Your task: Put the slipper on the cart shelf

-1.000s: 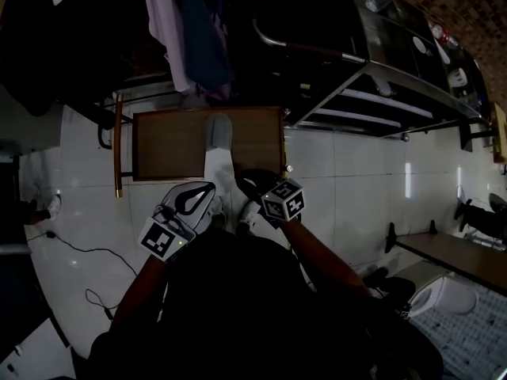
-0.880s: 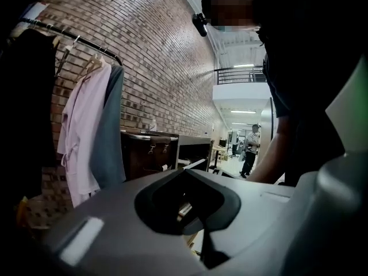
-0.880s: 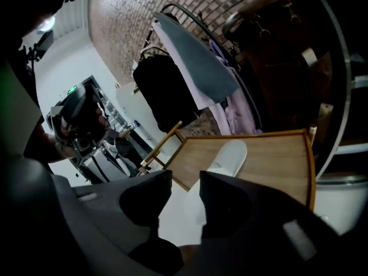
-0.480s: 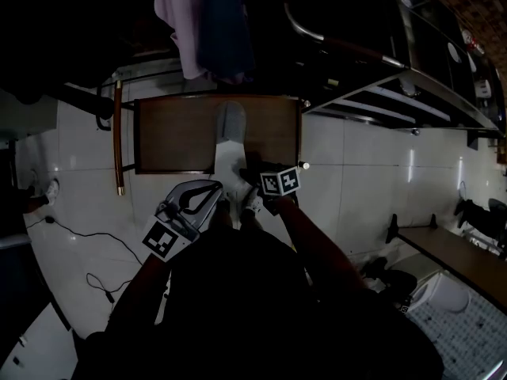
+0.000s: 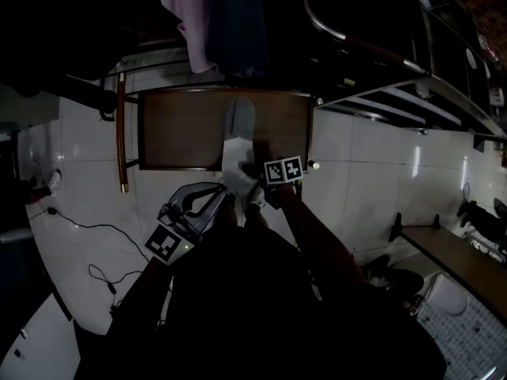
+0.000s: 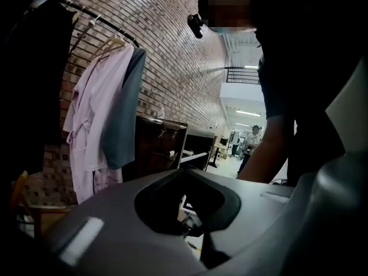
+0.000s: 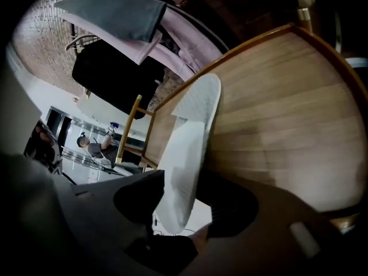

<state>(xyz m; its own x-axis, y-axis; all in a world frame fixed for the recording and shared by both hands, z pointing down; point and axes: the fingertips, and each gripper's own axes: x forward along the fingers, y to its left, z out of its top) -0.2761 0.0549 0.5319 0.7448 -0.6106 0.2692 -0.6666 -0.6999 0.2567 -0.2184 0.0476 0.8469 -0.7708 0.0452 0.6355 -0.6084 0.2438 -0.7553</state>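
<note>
— Grey-toed white slipper (image 5: 235, 145): where is it in the head view?
— Lengthwise across the near edge of the brown wooden cart shelf (image 5: 182, 129), toe toward the middle, heel overhanging.
— And the tongs?
— Right gripper (image 5: 252, 198) at the heel, left gripper (image 5: 222, 198) just beside it.
— Left gripper view?
— Jaws pressed together, nothing between.
— Right gripper view?
— Jaws have just been opening. They stand spread either side of the heel, not pinching it.

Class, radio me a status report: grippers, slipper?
Left gripper shut, empty. Right gripper jaws just opened round slipper heel. Slipper on cart shelf. Nothing blocking.
</note>
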